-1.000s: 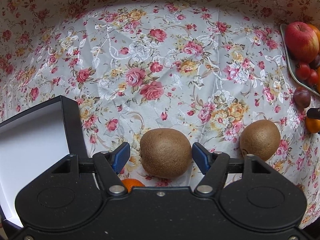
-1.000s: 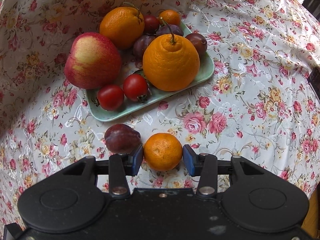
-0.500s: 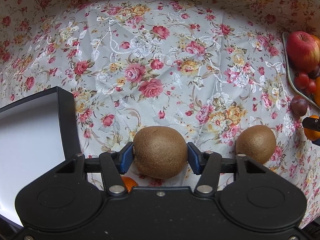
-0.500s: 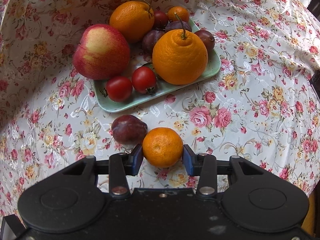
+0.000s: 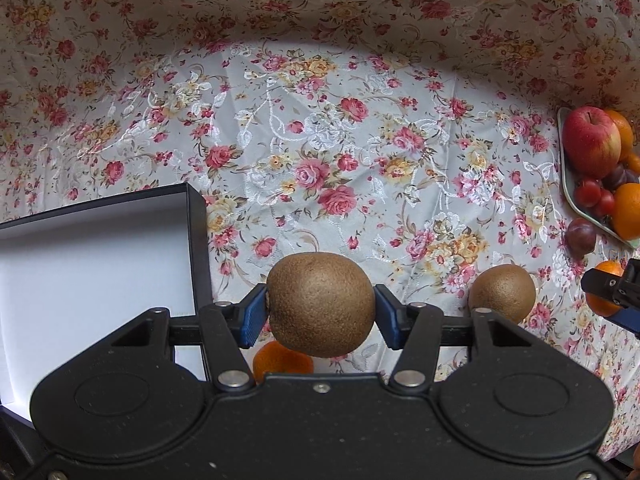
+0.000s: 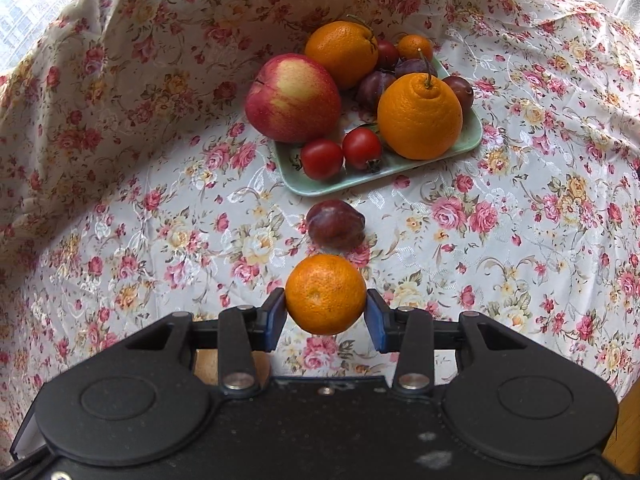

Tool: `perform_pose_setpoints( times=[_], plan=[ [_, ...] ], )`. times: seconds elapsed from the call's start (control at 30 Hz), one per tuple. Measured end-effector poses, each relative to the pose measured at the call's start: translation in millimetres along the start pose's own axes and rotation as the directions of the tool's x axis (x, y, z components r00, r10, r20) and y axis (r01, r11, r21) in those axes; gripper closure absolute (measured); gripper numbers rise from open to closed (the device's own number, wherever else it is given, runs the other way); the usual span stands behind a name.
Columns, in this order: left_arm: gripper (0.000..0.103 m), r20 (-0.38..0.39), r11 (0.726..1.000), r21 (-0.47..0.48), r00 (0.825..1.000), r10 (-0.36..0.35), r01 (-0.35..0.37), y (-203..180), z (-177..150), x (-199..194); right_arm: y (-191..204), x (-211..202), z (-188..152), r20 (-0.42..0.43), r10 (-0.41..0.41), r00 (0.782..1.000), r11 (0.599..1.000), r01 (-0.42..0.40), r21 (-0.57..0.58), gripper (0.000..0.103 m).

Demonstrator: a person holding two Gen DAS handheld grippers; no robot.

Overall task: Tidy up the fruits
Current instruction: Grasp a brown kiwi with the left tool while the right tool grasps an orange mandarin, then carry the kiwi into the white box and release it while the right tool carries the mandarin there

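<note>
Left tongs (image 5: 320, 314): blue pads pressed on both sides of one brown kiwi (image 5: 320, 304), which hangs clear of the cloth.
Mandarin under the left tongs (image 5: 282, 360): one, partly hidden just below the held kiwi.
Box (image 5: 198, 240): one, black-walled with a white inside, open, at the left of the left tongs; nothing shows in the part seen.
Second kiwi (image 5: 502, 292): one, lying on the cloth to the right of the held kiwi, apart from it.
Kiwis in all: two.
Right tongs (image 6: 326, 314): pads clamped on one small mandarin (image 6: 325, 294), lifted off the cloth; the same tongs show at the right edge of the left wrist view.
Loose plum (image 6: 335, 224): one, dark red, on the cloth between the held mandarin and the tray, close to the tray's near edge.
Tray (image 6: 332, 190): one, pale green, on the counter beyond the plum.
Cherry tomatoes (image 6: 322, 159): two, side by side at the tray's near edge.
Apple (image 6: 294, 98): one, red and yellow, at the tray's left end.
Large oranges (image 6: 420, 116): two, one near with a stem, one farther back.
Plums on the tray (image 6: 376, 86): three or four dark ones among the oranges; the exact count is unclear.
Small mandarin at the back (image 6: 415, 47): one.
Tablecloth (image 5: 340, 140): one, floral, covering the counter.
</note>
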State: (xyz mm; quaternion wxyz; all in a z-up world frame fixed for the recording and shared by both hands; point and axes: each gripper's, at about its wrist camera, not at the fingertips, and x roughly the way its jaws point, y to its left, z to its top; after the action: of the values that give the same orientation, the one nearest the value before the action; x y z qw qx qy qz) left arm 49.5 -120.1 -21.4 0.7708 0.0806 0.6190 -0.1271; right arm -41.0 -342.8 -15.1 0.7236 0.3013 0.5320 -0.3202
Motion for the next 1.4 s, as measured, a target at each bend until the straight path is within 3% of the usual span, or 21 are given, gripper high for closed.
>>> perform_pose_setpoints(
  times=[0.7, 0.97, 1.4],
  plan=[
    [0.043, 0.067, 0.995, -0.094, 0.997, 0.026, -0.019, 68, -45, -37, 64, -37, -103, 0.004, 0.065, 0.998, 0.978, -0.063, -0.197, 0.060],
    [0.043, 0.078, 0.987, -0.153, 0.995, 0.060, -0.047, 114, -48, -39, 115, -40, -138, -0.002, 0.108, 0.994, 0.945, -0.104, -0.309, 0.060],
    [0.043, 0.066, 0.950, -0.285, 0.986, 0.154, -0.129, 208, -55, -31, 199, -35, -180, -0.050, 0.208, 0.977, 0.875, -0.209, -0.438, 0.060]
  ],
)
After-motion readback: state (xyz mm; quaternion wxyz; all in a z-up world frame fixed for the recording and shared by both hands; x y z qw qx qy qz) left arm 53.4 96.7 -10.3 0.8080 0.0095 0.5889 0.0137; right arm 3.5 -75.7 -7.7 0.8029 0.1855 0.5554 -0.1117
